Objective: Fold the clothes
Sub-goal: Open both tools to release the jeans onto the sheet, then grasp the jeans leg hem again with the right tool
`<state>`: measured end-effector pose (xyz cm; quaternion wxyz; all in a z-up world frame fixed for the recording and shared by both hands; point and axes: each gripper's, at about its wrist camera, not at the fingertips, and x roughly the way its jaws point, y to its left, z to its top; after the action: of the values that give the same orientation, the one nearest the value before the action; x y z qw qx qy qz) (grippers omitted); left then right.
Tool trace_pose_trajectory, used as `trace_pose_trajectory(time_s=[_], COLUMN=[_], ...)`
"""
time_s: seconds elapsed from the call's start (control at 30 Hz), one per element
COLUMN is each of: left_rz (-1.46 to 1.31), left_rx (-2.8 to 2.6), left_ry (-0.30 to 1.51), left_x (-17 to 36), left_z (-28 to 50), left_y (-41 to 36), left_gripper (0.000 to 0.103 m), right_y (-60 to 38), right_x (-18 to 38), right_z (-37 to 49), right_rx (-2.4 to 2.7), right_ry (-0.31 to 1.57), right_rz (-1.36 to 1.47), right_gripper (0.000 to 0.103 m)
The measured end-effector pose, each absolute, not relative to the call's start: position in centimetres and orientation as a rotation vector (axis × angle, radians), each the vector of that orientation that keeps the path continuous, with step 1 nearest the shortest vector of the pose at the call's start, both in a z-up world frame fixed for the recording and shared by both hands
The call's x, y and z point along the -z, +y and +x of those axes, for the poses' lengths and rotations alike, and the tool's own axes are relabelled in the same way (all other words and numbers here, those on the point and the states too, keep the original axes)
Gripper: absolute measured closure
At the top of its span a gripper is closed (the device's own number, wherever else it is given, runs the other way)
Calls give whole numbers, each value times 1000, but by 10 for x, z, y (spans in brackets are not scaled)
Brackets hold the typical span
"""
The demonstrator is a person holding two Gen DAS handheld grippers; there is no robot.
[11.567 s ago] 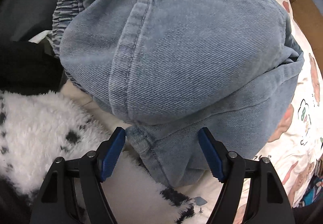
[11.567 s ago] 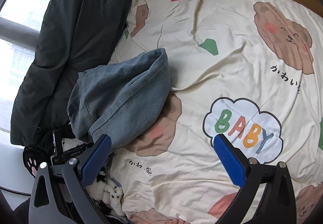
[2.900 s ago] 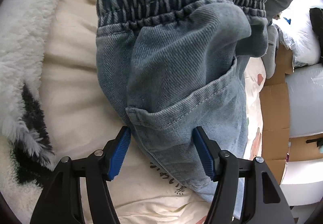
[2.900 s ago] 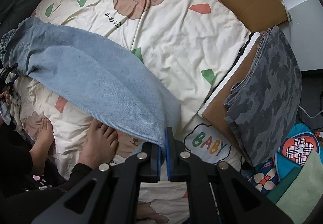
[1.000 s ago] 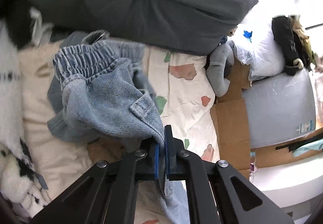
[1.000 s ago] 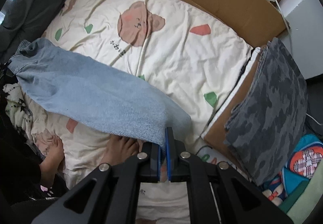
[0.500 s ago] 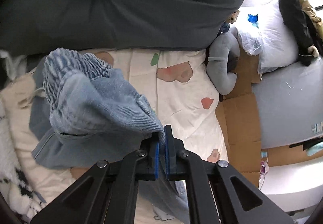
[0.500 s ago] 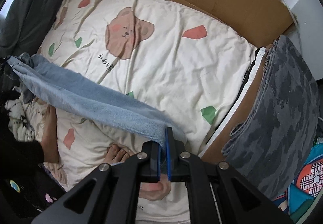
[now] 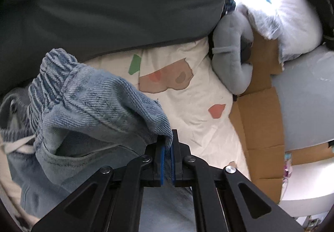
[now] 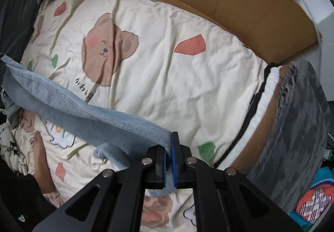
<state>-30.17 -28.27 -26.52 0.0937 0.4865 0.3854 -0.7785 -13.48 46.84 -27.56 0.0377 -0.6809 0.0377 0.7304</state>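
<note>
Denim jeans (image 10: pixel 87 110) hang stretched between left gripper (image 9: pixel 167 144) and right gripper (image 10: pixel 168 146), both clamped tight on fabric; likely next: lay flat ahead.

Bear-print bed (image 10: pixel 162 77), jeans (image 10: pixel 68 106), neck pillow (image 9: pixel 231 60)

I am seeing daylight blowing out the white pillow (image 9: pixel 292 12) at the left view's upper right, while the dark bedding (image 9: pixel 104 2) is sitting dim. Both views are bending and vignetting at the edges, slightly motion-blurred.
</note>
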Motion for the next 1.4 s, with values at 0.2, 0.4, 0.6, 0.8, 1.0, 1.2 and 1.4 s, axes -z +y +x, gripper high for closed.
trace_pose_trajectory(time_s=[0.2,0.4,0.6,0.8,1.0,1.2,1.4], left_rz=[1517,1542,1652,1793,1817,1788,1781], left_rx=[2293,2282,2206,2216,2313,2381,2378], left_ry=[1093,1051,1050,1016,906,712,537], left_x=[301,330,361,355,315,271,258], left_z=[-335,-360,-383,-396,-398,-394,-389], left_y=[-278,-279,-281,-265,-256,-281,-310], left_gripper=[100,100,97,24,16,16,16], right_y=[481,495,504,502,502,505,504], right_x=[315,350,385,402,391,362,345], right_z=[-164,-191,-209,-213,-211,-199,-185], right_rx=[-2202,-2177,-2147,-2149,-2179,-2246,-2282], right_ry=[138,183,230,163,109,146,232], right_rz=[-2128,-2145,-2132,-2119,-2073,-2006,-1946], right_gripper=[100,100,99,95,74,58,56])
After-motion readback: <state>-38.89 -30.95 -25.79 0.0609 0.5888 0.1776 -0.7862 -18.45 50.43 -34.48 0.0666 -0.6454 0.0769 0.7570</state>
